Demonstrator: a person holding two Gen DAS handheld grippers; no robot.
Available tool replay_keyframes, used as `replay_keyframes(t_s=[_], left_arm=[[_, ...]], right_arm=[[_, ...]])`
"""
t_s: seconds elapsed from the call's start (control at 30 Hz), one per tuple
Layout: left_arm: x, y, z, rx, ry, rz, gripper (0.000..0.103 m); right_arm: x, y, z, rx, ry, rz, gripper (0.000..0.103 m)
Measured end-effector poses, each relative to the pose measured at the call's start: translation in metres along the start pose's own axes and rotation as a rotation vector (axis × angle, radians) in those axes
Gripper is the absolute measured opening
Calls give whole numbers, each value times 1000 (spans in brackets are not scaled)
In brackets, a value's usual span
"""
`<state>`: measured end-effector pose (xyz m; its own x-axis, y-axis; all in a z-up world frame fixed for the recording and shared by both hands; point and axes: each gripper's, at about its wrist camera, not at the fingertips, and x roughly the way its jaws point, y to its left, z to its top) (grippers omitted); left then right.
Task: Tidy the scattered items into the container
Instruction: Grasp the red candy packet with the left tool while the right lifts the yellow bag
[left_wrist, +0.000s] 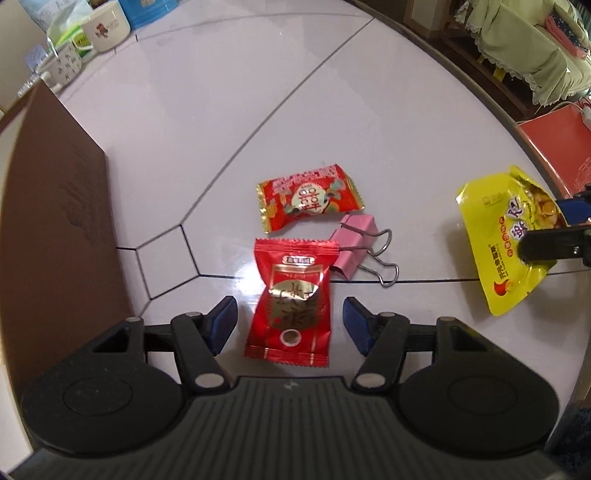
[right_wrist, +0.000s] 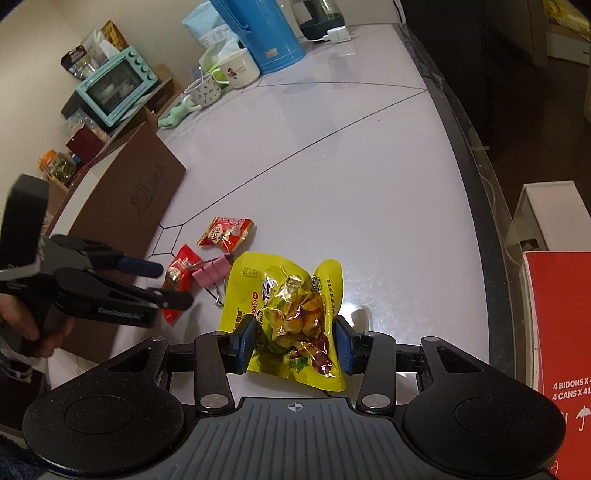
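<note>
My left gripper is open and low over the white table, its blue pads either side of a red candy packet. A second red candy and a pink binder clip lie just beyond it. The brown cardboard box stands to the left; its inside is hidden. My right gripper is shut on a crumpled yellow snack packet. The right wrist view also shows the left gripper, the red candy packet, the binder clip, the second candy and the box.
Mugs, a blue flask and a teal toaster oven crowd the table's far end. A red carton stands off the table's right edge. A hand holds the left gripper.
</note>
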<state>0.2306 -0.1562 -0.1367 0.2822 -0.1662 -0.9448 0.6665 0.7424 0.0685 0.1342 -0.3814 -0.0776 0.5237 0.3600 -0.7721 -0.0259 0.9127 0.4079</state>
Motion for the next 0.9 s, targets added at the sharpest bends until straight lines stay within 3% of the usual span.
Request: replay_keyframes(t_s=[0.1, 0.17, 0.6, 0.9], left_arm=[[2, 3, -2, -22, -4, -10, 55], [1, 5, -4, -35, -12, -10, 41], [-35, 8, -26, -112, -98, -14, 39], [-89, 12, -39, -152, -228, -21, 39]], right_arm=[[-2, 1, 1, 9, -2, -2, 43], [-3, 4, 2, 8, 1, -5, 43], [-14, 25, 3, -26, -23, -14, 43], [-26, 43, 1, -51, -70, 1, 43]])
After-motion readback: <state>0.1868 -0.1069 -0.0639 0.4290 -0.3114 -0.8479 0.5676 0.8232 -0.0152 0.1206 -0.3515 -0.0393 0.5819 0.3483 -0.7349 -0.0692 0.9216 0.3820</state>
